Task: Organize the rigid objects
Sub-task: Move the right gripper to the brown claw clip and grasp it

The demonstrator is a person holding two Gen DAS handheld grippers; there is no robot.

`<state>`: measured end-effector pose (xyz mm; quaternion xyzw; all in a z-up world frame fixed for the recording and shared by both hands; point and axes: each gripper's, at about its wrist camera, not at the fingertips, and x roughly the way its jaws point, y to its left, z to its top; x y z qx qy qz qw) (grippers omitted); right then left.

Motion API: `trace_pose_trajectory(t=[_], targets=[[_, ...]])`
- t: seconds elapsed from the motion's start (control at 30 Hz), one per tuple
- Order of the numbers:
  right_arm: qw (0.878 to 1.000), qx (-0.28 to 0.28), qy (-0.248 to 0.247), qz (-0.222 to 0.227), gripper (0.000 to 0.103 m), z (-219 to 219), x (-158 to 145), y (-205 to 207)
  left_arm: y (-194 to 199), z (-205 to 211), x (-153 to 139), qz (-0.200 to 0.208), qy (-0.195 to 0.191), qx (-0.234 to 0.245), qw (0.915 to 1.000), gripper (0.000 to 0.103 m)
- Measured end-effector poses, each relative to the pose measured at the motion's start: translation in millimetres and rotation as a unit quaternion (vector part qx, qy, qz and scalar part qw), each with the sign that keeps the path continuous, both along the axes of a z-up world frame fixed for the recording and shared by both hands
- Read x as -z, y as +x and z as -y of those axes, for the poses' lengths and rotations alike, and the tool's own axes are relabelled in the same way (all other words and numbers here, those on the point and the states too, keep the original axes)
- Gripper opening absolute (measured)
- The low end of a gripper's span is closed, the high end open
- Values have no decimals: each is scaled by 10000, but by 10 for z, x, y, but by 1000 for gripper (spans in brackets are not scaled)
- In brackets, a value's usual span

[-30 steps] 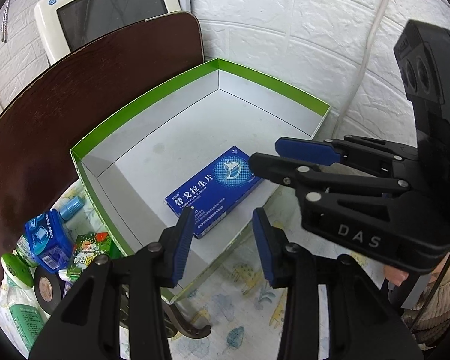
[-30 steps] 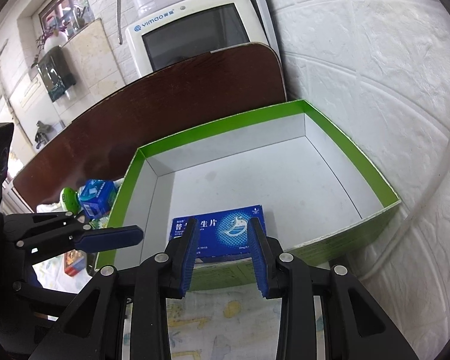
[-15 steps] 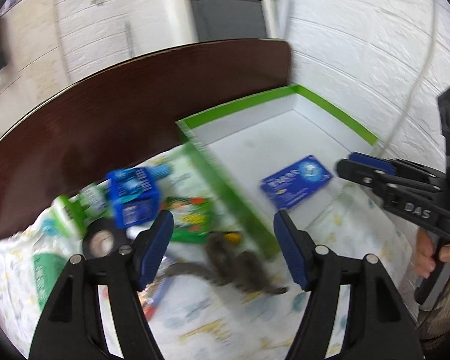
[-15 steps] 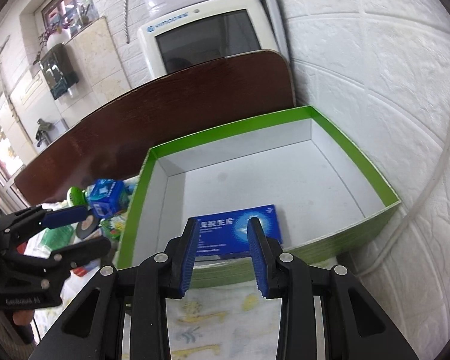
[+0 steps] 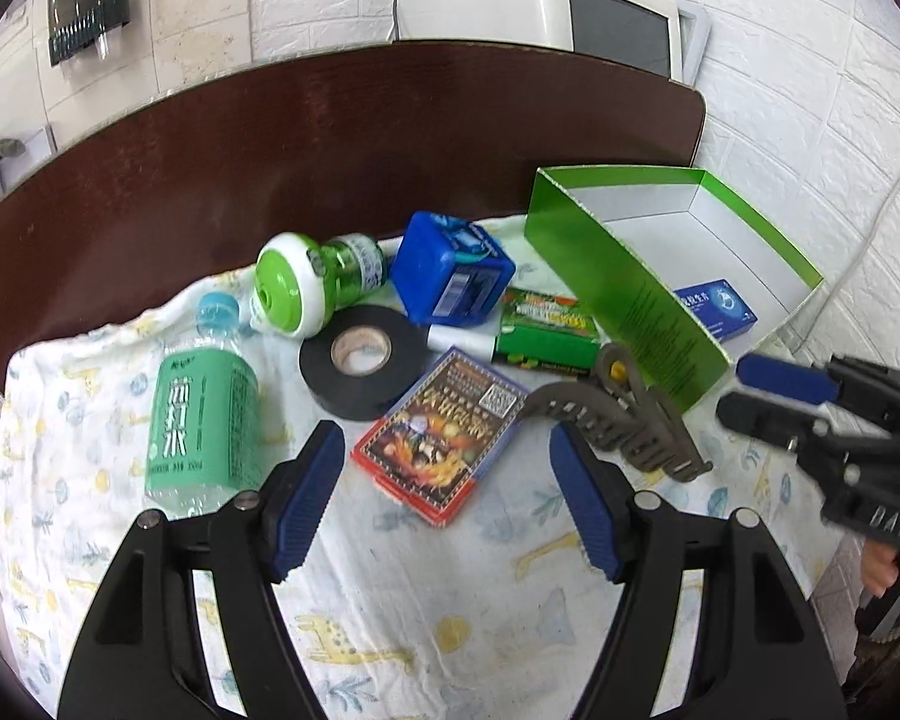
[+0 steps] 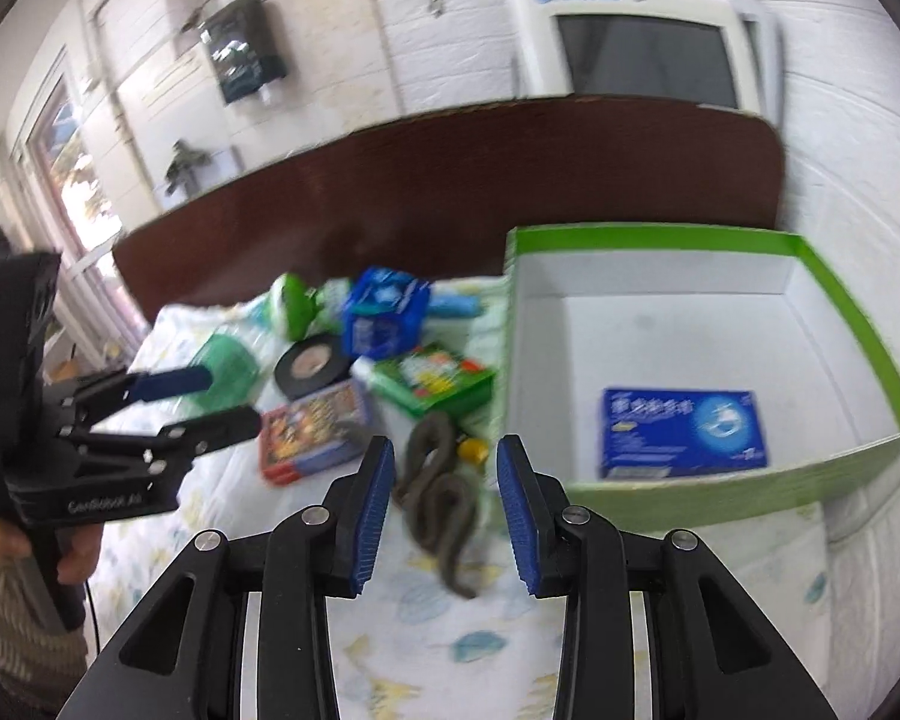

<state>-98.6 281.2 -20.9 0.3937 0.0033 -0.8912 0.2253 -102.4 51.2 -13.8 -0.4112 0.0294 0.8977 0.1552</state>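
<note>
1. A dark brown table filled the upper half of the left wrist frame, with a white animal-print cloth spread over its lower part.
2. On the cloth at left lay a green-labelled bottle; above it, a green-and-white capped bottle.
3. At centre lay a black tape roll, a blue cube box, a card pack, a green packet and a grey hair claw.
4. At upper right stood a green-rimmed box.

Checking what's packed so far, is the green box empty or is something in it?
Not empty: one blue medicine box lies flat on the white floor of the green box; nothing else shows inside.
</note>
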Motion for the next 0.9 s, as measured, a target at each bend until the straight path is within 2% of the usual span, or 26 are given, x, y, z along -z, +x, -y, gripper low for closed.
trace_pose_trajectory(t=[0.1,0.17,0.23,0.37,0.5,0.57,0.73,0.9], targets=[[9997,-74,166,145,42,96,141,88,21,21,61,58,76,71,9999,70],[9994,-38,266,232,50,100,233,116,42,-7,70,44,106,205,9997,70],[9988,58,351,335,52,90,332,127,45,-67,65,-3,98,390,9992,70],[9971,262,256,664,52,33,539,43,-37,-281,59,-85,139,1006,9948,70],[9960,391,0,806,52,-32,638,-29,-162,-556,85,22,147,1611,9868,70],[9954,509,-139,804,45,-127,625,-31,-210,-668,130,98,61,1788,9838,70],[9930,776,-303,832,45,-372,617,-3,-208,-795,284,296,-71,1954,9803,70],[9938,746,-321,759,45,-391,608,27,-181,-774,350,417,-118,1883,9811,68]])
